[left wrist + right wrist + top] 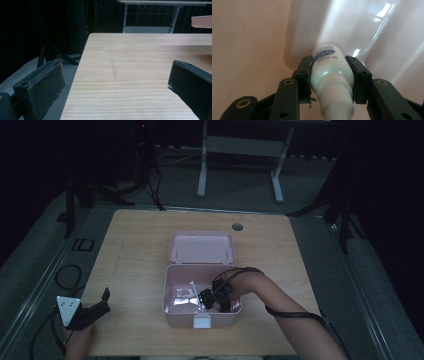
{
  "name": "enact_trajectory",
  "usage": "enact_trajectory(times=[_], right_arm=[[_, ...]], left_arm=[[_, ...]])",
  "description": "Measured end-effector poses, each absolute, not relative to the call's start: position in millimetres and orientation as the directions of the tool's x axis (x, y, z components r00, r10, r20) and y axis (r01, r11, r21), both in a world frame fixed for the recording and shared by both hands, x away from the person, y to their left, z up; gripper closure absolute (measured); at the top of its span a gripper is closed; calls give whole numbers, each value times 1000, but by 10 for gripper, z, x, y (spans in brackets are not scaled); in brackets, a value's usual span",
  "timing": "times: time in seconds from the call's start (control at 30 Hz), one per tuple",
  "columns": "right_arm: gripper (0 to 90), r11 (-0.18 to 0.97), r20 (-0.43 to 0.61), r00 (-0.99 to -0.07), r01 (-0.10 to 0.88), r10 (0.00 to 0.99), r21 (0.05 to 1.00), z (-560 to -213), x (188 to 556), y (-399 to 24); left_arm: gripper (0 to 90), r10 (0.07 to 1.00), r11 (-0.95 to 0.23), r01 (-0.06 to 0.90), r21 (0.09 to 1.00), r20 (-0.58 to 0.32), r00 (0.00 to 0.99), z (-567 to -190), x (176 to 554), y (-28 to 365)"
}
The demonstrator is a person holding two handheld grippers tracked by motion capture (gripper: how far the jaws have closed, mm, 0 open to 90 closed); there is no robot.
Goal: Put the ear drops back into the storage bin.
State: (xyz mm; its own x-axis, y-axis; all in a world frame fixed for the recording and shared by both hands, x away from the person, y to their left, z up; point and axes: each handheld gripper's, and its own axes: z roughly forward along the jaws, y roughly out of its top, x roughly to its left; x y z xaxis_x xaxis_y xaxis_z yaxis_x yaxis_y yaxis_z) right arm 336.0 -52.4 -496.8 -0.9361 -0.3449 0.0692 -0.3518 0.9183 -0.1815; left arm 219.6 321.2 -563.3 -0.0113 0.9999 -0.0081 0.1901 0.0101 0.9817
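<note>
A pink box (172, 312) with its lid (201, 247) swung open stands in the middle of the wooden table (135, 255). My right gripper (212, 300) reaches down inside the box. Its jaws are shut on a small white bottle (329, 75) with a ribbed cap and a blue label, whose far end lies against the box's pink floor (249, 37). A clear plastic bag (184, 299) lies in the box's left half. My left gripper (102, 302) rests at the table's front left corner, open with nothing between its black fingers (42, 87).
A round cable hole (237, 226) sits at the table's far edge. Beyond the table a white desk frame (240, 150) stands on the floor. Black stands and cables (67, 275) lie along the left side. The person's right forearm (295, 320) crosses the table's front right.
</note>
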Motion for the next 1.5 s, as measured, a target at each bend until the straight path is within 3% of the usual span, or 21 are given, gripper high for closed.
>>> enact_trajectory(times=[0.23, 0.8, 0.93, 0.97, 1.07, 1.1, 1.5], right_arm=[[570, 925, 70, -939, -344, -337, -158, -4917, 3372, -532], [527, 956, -12, -959, -281, -283, -83, -4356, 3405, -632], [471, 965, -39, -966, -252, -255, -72, -4214, 3404, -651], [389, 972, -46, -972, -225, -228, -63, -4159, 3411, -665], [343, 978, -53, -977, -206, -208, -45, -4108, 3424, -683], [245, 979, -39, -978, -203, -205, -32, -4063, 3435, -710], [183, 985, -97, -981, -170, -167, 32, -3783, 3452, -893]], left_arm=[[5, 1000, 11, 189, 982, -8, -12, -5633, 2195, 3211], [5, 1000, 11, 191, 982, -8, -17, -5632, 2197, 3210], [5, 1000, 13, 188, 982, -9, -20, -5633, 2196, 3208], [5, 1000, 13, 188, 982, -9, -20, -5633, 2195, 3209], [5, 1000, 15, 187, 982, -11, -19, -5634, 2195, 3211], [5, 1000, 15, 185, 983, -13, -15, -5634, 2193, 3214], [5, 1000, 17, 186, 982, -15, -11, -5633, 2192, 3217]])
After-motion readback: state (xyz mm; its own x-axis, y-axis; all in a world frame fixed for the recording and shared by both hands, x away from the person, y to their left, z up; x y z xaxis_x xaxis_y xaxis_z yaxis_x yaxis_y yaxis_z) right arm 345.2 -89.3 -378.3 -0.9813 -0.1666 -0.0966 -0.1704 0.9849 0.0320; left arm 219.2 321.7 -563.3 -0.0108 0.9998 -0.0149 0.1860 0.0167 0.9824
